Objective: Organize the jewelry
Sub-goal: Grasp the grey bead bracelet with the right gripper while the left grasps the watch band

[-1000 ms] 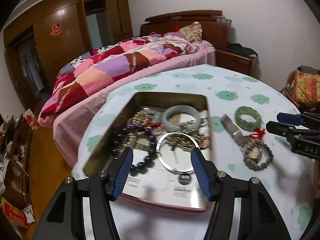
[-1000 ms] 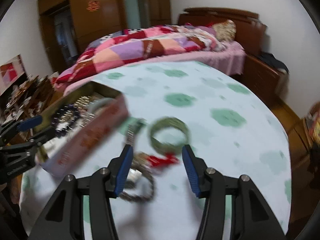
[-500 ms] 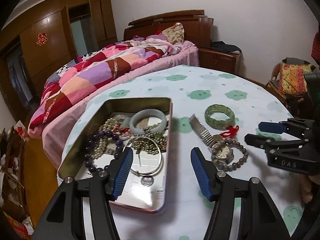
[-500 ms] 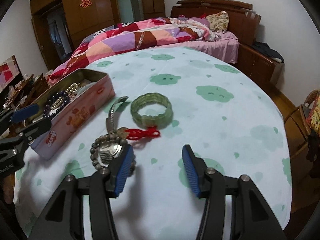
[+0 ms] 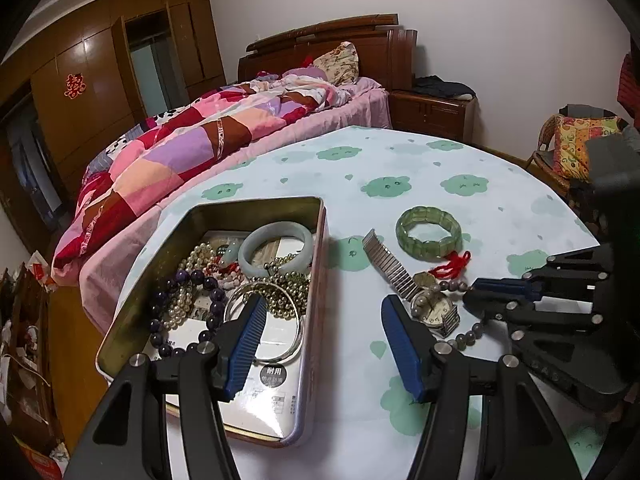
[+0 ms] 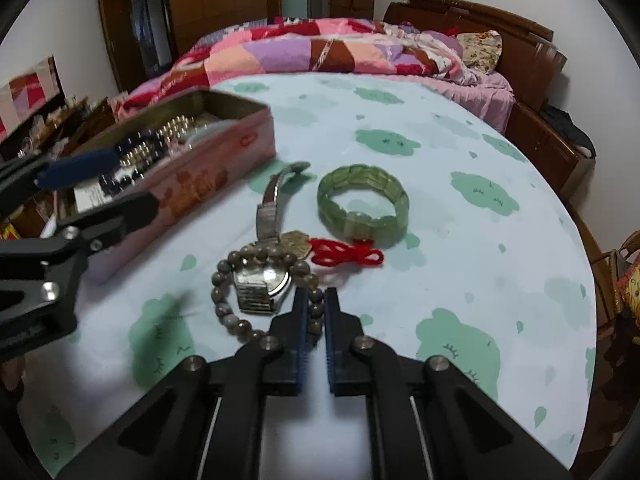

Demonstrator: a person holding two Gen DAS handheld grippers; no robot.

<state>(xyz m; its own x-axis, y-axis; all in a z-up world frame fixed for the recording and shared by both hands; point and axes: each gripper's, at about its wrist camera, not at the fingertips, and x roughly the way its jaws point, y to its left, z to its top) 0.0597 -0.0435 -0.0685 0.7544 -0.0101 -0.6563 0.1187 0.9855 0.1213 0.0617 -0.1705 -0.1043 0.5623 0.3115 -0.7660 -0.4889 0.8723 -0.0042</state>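
Two fingers of your right gripper (image 6: pixel 316 320) pinch the grey bead bracelet (image 6: pixel 264 280) ringing the wristwatch (image 6: pixel 262 284) just ahead; lift slowly so it clears, then carry left to the tin (image 5: pixel 256 206). Your left gripper (image 5: pixel 322 344) hangs spread, empty.

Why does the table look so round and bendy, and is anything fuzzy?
Both wrist views are fisheye, so the table bulges and the corners go black. The left wrist view is sharp, with glare on the tin floor. The right wrist view is softer: the left gripper and tin look smeared.
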